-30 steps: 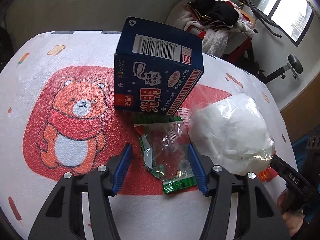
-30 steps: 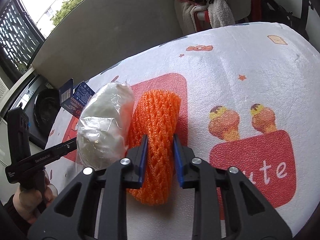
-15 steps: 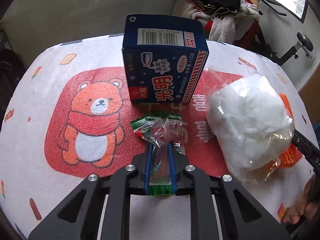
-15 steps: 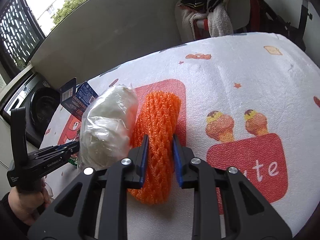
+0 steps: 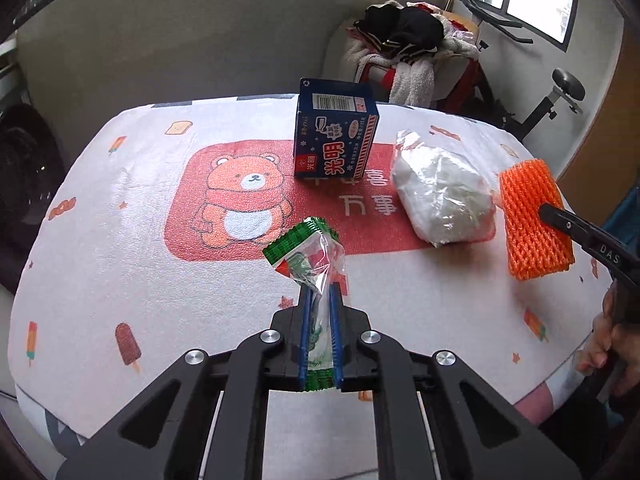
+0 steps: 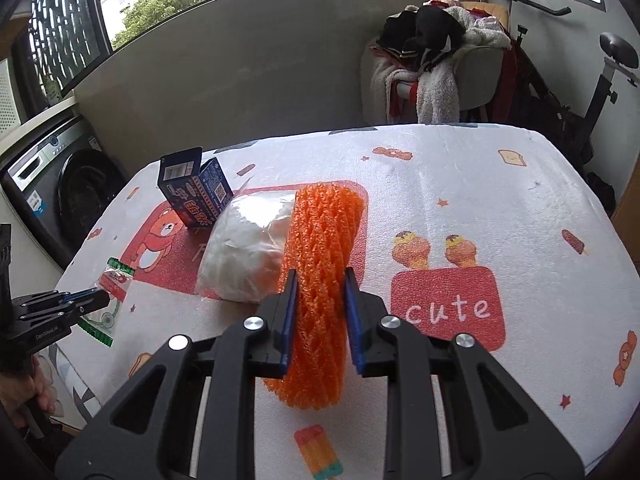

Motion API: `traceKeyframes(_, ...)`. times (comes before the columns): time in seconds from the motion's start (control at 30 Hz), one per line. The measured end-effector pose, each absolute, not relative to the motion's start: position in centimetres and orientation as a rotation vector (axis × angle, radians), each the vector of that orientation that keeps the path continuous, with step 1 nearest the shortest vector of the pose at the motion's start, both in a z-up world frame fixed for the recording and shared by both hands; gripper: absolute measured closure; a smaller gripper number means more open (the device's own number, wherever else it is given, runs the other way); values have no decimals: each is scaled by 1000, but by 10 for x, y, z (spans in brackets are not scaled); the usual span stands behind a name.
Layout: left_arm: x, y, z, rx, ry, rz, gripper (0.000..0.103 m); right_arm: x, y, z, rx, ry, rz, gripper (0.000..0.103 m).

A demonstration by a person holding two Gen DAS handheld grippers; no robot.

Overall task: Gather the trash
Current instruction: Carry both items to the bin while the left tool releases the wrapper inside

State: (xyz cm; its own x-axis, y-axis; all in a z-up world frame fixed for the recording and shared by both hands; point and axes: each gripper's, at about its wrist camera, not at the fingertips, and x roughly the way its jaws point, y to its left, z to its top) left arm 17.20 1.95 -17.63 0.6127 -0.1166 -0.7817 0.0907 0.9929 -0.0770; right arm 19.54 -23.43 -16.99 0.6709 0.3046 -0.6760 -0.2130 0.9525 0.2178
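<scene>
My left gripper (image 5: pixel 319 300) is shut on a clear and green snack wrapper (image 5: pixel 308 252) and holds it above the table's near left part; the wrapper also shows in the right wrist view (image 6: pixel 114 300). My right gripper (image 6: pixel 319 280) is shut on an orange foam net sleeve (image 6: pixel 324 240) and holds it above the table; the sleeve shows at the right in the left wrist view (image 5: pixel 530 216). A blue milk carton (image 5: pixel 336 136) stands upright behind a white stuffed plastic bag (image 5: pixel 440 192), both on the table.
The table (image 6: pixel 500 192) has a white cloth with a red bear print (image 5: pixel 240 204) and a red "cute" patch (image 6: pixel 448 304). A chair piled with clothes (image 6: pixel 432 60) stands behind. A washing machine (image 6: pixel 60 184) is at the left, an exercise bike (image 5: pixel 560 100) at the right.
My left gripper closed on the snack wrapper, then lifted it and drew back from the carton. My right gripper raised the orange sleeve and pulled back while staying shut on it.
</scene>
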Motion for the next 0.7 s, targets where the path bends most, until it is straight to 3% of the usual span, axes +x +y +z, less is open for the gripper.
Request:
traceKeyframes(0.33, 89, 2, -151, 4, 838, -194, 94, 131, -228, -153, 161, 770, 336, 78)
traceKeyframes(0.7, 18, -10, -166, 0, 841, -239, 93, 63, -211, -149, 144, 764, 395, 78)
